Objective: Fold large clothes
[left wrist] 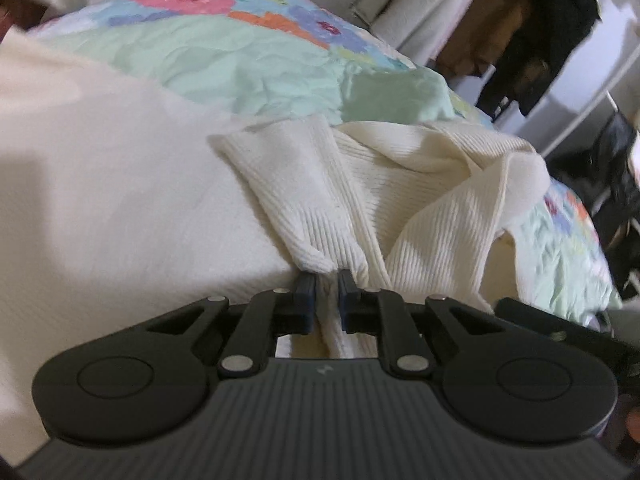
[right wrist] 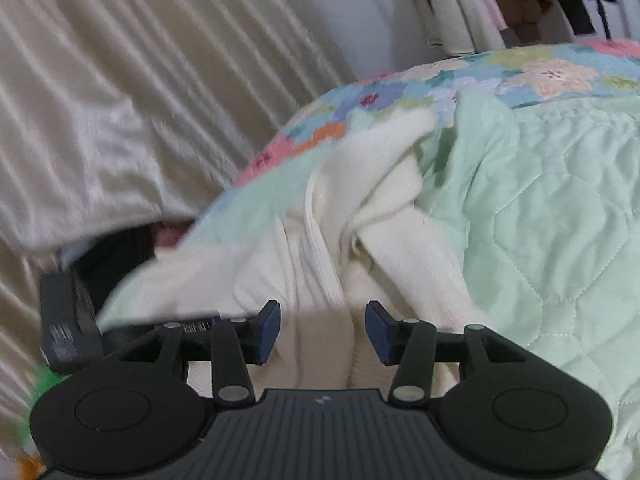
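A cream ribbed knit sweater [left wrist: 400, 184] lies rumpled on a bed with a mint green quilt [left wrist: 248, 60]. My left gripper [left wrist: 327, 280] is shut on a ribbed cuff or edge of the sweater, with cloth bunched between its blue pads. In the right wrist view the same sweater [right wrist: 352, 240] lies in folds on the quilt [right wrist: 552, 216]. My right gripper [right wrist: 322, 320] is open just above the sweater, its jaws apart on either side of a fold, nothing held.
The quilt has a flowered border [left wrist: 192, 0]. A cream pleated curtain [right wrist: 100, 100] hangs to the left. Dark clothes [left wrist: 552, 28] hang past the bed at the upper right. My left gripper's black body [right wrist: 68, 320] shows at the right view's left.
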`<move>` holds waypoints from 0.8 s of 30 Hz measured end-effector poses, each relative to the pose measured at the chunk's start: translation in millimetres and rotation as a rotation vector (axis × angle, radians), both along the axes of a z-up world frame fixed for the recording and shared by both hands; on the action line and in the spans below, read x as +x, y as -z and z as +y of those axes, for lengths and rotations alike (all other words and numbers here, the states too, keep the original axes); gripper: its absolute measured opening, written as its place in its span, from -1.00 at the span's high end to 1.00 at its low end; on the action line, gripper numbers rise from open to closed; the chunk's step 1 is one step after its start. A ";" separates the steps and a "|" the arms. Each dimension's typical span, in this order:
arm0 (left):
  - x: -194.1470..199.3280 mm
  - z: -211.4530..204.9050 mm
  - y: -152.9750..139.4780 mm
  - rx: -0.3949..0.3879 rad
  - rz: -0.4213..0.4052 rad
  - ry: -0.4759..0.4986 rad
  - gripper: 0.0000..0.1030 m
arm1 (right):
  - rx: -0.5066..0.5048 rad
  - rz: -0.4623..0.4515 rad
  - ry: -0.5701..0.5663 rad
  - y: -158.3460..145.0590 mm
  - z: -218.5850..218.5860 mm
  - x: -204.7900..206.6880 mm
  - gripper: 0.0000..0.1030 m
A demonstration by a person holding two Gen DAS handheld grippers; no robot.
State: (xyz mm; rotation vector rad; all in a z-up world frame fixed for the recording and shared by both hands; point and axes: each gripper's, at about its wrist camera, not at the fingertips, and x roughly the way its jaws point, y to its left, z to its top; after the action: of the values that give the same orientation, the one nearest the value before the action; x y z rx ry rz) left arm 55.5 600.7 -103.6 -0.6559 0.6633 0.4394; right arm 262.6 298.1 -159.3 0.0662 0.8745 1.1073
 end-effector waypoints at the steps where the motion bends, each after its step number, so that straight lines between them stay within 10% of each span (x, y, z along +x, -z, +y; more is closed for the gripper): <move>1: -0.8 -1.4 -4.1 0.035 -0.009 -0.010 0.84 | -0.023 -0.029 -0.008 5.8 5.5 -4.1 0.14; 3: -6.8 -1.8 -13.4 0.096 -0.048 -0.081 0.85 | -0.075 -0.053 -0.053 16.2 16.5 -10.6 0.94; 7: -24.0 8.9 -23.5 0.119 -0.120 -0.207 0.83 | -0.019 -0.034 -0.031 2.5 10.7 -15.8 0.94; 10: -15.3 21.0 -3.3 0.025 0.046 -0.177 0.74 | 0.163 0.156 0.039 -13.2 -17.2 7.6 0.94; 13: -23.1 29.1 -7.8 -0.076 0.019 -0.182 0.54 | 0.383 0.422 0.066 -13.0 -47.4 30.1 0.94; 15: -40.4 37.1 -16.6 -0.230 -0.109 -0.152 -0.31 | 0.492 0.570 0.069 -7.8 -57.8 37.7 0.93; 24: -61.9 29.6 -22.4 -0.561 -0.399 0.036 -0.78 | 0.801 0.994 -0.068 -1.6 -40.3 12.2 0.94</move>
State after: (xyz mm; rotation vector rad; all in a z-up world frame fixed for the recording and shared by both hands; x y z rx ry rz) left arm -6.4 630.3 -81.2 -1.2232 0.4111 0.0731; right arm 274.8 257.9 -157.8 1.3477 1.2316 1.4402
